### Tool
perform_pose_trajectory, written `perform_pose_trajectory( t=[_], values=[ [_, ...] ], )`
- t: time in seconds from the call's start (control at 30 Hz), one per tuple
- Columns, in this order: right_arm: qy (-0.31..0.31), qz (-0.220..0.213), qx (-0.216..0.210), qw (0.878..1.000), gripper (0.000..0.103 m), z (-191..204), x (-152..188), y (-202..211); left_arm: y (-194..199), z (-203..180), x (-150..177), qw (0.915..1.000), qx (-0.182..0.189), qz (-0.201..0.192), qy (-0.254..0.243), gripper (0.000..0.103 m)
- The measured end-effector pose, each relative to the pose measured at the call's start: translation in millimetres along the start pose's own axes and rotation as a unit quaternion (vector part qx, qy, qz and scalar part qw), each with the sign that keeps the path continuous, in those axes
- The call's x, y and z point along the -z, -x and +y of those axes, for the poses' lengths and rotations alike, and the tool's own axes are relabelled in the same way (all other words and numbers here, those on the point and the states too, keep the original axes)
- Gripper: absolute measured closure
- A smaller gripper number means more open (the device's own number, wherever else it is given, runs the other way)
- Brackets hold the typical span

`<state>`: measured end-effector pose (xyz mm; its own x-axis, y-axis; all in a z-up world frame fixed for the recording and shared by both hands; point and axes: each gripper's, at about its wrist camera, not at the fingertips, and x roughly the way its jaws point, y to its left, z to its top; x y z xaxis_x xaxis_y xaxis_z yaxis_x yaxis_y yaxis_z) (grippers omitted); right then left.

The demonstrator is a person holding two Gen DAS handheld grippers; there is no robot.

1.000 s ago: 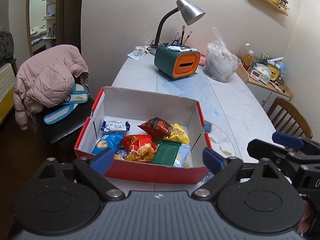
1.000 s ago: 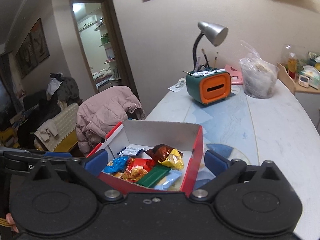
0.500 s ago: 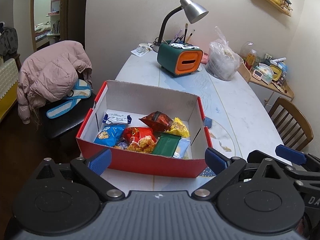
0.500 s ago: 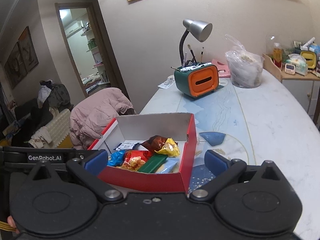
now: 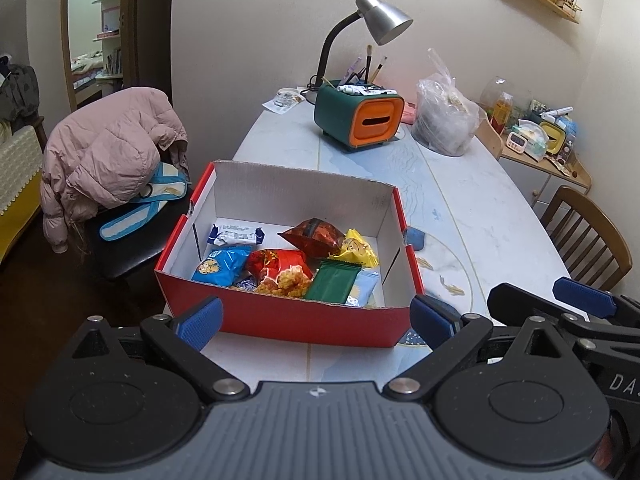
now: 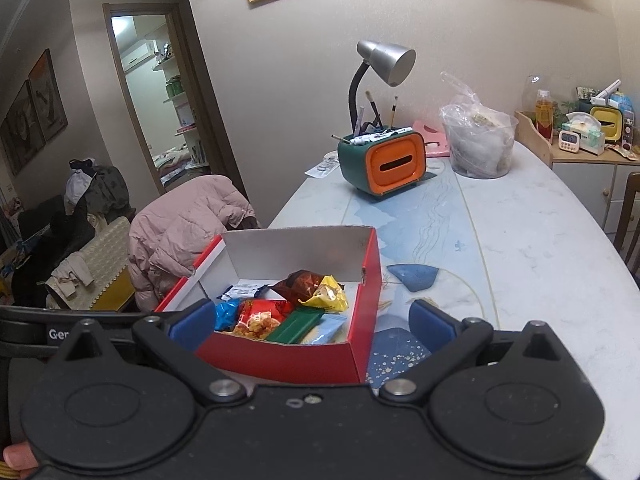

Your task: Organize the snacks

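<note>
I held my left tool (image 5: 316, 316) and right tool (image 6: 312, 320) spread wide and empty just short of the red box (image 5: 296, 322) of snack packets (image 5: 280, 270) on the bench (image 5: 480, 208), judging my next move a descent onto one packet

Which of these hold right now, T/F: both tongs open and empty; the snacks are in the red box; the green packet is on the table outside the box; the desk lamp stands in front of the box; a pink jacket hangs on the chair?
1. Both tongs are open and empty. True: the left tongs and right tongs are spread wide and hold nothing.
2. The snacks lie in the red box. True.
3. The green packet lies on the table outside the box. False: it is inside, near the front wall.
4. The desk lamp stands in front of the box. False: it stands behind it, at the table's far end.
5. A pink jacket hangs on the chair. True.
</note>
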<state>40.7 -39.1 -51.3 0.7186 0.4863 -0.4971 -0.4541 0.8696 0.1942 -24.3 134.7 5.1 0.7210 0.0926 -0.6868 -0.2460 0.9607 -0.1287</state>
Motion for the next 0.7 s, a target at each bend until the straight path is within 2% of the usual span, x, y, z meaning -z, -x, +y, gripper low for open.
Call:
perform_pose_trajectory(
  t=[0.7],
  values=[
    [-0.009,-0.001,0.005,1.000,0.000,-4.8,-0.2,2.0,2.3,-5.3,1.0,1.0000,-0.003,-0.002,-0.009,0.002]
  ],
)
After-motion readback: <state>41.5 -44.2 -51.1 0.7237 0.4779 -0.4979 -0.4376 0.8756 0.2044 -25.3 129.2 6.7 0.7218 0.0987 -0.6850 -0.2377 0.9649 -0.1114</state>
